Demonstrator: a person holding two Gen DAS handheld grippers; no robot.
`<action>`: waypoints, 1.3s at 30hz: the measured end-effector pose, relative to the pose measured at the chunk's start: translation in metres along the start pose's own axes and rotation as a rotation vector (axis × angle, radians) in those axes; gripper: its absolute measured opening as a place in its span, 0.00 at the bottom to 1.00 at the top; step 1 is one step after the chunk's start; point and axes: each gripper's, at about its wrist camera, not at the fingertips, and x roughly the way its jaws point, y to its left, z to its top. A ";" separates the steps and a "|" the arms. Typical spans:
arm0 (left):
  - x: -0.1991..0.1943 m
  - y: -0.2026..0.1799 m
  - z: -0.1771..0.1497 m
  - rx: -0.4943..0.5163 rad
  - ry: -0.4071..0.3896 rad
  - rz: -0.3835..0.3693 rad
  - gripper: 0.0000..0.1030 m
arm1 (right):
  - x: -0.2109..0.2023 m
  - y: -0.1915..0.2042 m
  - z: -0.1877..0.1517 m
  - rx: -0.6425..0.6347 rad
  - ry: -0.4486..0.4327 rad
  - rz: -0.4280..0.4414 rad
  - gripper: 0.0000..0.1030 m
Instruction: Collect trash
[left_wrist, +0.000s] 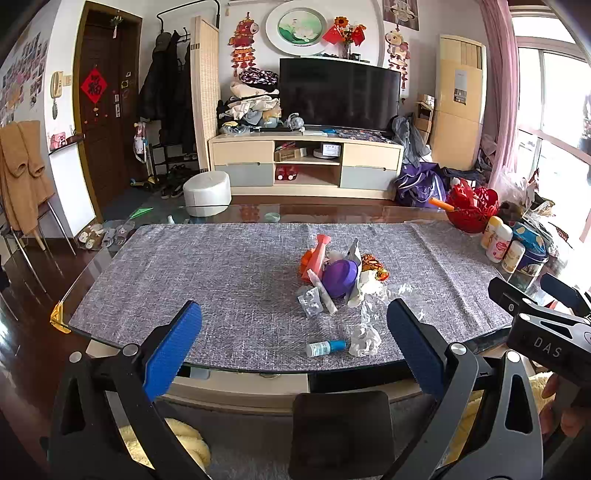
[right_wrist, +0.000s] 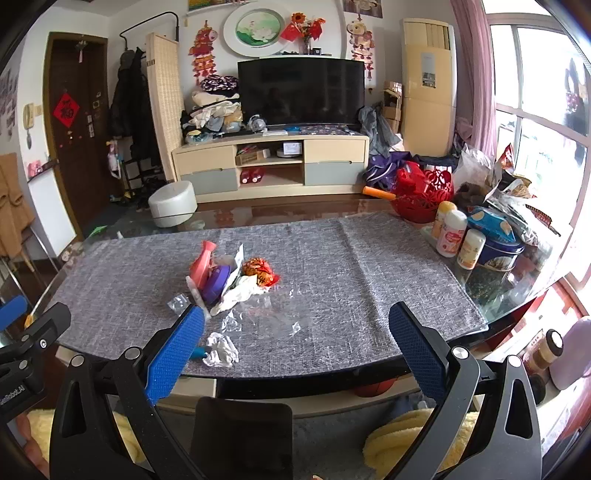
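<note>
Left tool (left_wrist: 293, 328): jaws spread wide, nothing between them, held back off the near edge of the surface (left_wrist: 221, 273). Right tool (right_wrist: 296, 330): likewise wide open and empty, just short of the same edge.

Trash pile (left_wrist: 334, 275) lies ahead of the left tool, slightly right of its centre line; from the right tool it sits ahead and to the left. In it: a pink bottle (left_wrist: 318, 254), a purple lid (left_wrist: 340, 277), a red-orange wrapper (left_wrist: 373, 266), white crumpled paper (left_wrist: 369, 282). Items overlap; lower pieces hidden.

Nearer, close to the left tool's right finger: a small blue-capped bottle (left_wrist: 325, 348) and a crumpled tissue (left_wrist: 365, 340). In the right view the left finger (right_wrist: 173, 354) covers most of that bottle.

Clear plastic film (right_wrist: 273, 314), probably a wrapper, barely readable against the cloth.
</note>
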 end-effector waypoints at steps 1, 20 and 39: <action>0.000 0.000 0.000 0.000 0.002 0.001 0.92 | 0.001 0.001 0.000 -0.007 -0.005 -0.005 0.97; 0.061 0.021 -0.042 0.022 0.141 -0.003 0.92 | 0.060 -0.006 -0.030 0.034 0.152 0.073 0.97; 0.135 0.030 -0.081 0.061 0.321 -0.030 0.92 | 0.152 0.046 -0.057 0.010 0.346 0.262 0.85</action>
